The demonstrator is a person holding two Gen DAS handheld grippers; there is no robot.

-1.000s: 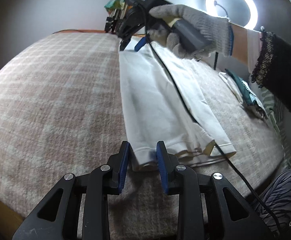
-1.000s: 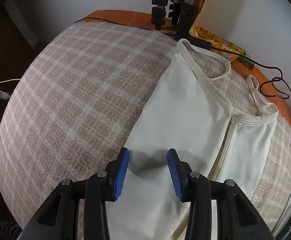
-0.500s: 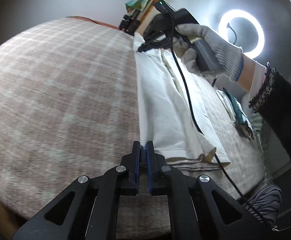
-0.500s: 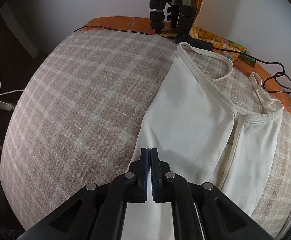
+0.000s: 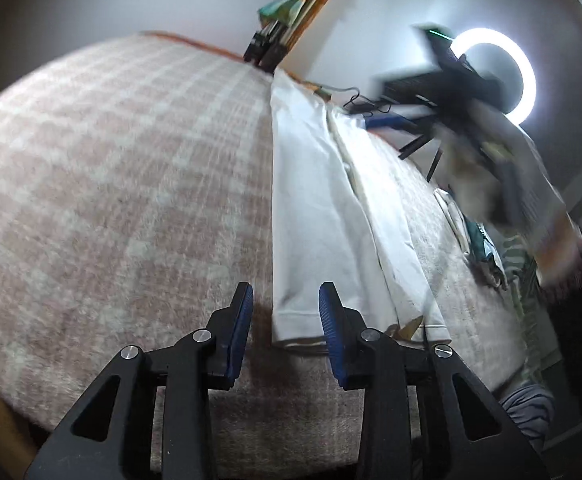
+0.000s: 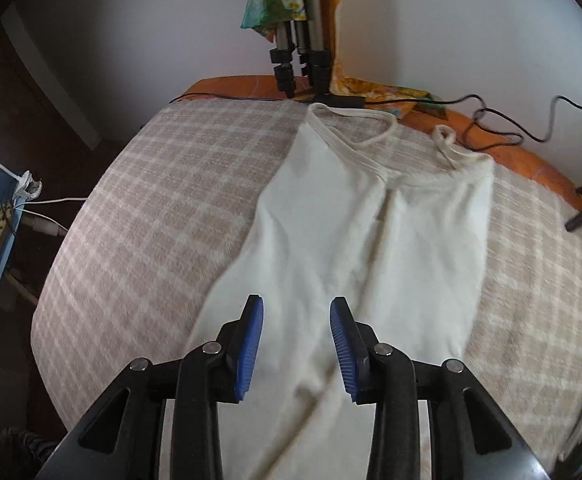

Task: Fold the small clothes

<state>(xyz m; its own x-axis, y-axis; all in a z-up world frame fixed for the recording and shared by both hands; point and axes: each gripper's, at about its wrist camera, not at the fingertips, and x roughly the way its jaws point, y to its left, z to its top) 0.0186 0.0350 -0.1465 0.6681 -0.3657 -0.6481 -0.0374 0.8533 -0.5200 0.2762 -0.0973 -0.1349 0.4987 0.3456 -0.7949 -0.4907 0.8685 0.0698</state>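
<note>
Left wrist alone shows me the ring light (image 5: 495, 76) and the blurred right gripper (image 5: 395, 112), seemingly empty. My left gripper (image 5: 287, 320) has just parted, straddling the white camisole's (image 6: 371, 240) hem corner on the plaid blanket (image 5: 111, 200); right wrist shows its straps; no writing legible

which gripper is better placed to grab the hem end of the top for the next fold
Left. The left gripper sits right at the hem corner of the top, jaws just reopened and empty. The right gripper hangs over the top's middle, facing the straps.

Left of my white camisole (image 6: 355, 248) the plaid blanket (image 6: 163, 216) lies bare for passing. Tripod legs (image 6: 299, 56) and cables (image 6: 503, 120) block the far edge; more clothes (image 5: 487, 248) crowd the right.
</note>
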